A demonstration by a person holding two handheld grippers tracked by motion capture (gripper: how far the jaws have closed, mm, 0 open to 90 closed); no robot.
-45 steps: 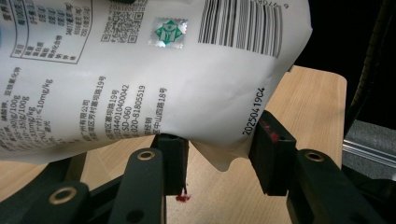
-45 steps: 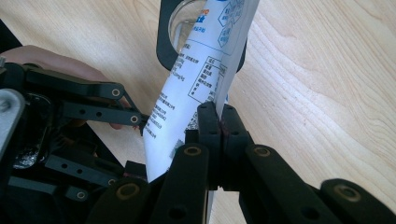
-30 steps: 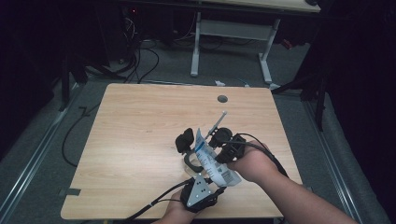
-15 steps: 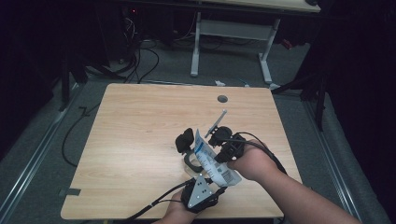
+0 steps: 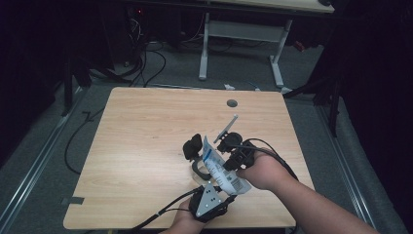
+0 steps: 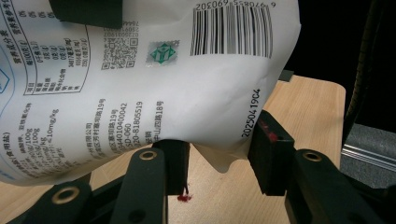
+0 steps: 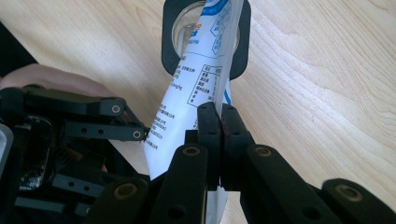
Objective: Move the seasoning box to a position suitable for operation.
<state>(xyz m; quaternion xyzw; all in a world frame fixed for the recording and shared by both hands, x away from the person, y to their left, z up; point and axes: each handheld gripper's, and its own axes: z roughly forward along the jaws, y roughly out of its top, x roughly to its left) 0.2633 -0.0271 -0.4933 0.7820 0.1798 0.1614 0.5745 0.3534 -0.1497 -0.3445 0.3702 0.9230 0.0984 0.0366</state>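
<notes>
High view: you hold the white printed pouch (image 5: 220,168) tilted above the table (image 5: 146,136), between your left gripper (image 5: 210,199) near the front edge and your right gripper (image 5: 234,155), with a black-rimmed glass jar (image 5: 194,146) just beyond it.

Left gripper view: your fingers (image 6: 271,156) stand apart around the pouch's (image 6: 154,93) lower edge; whether they press it, you cannot tell.

Right gripper view: your fingers (image 7: 208,126) are clamped together on the pouch's (image 7: 187,112) thin edge, its top leaning over the jar's mouth (image 7: 180,32).
</notes>
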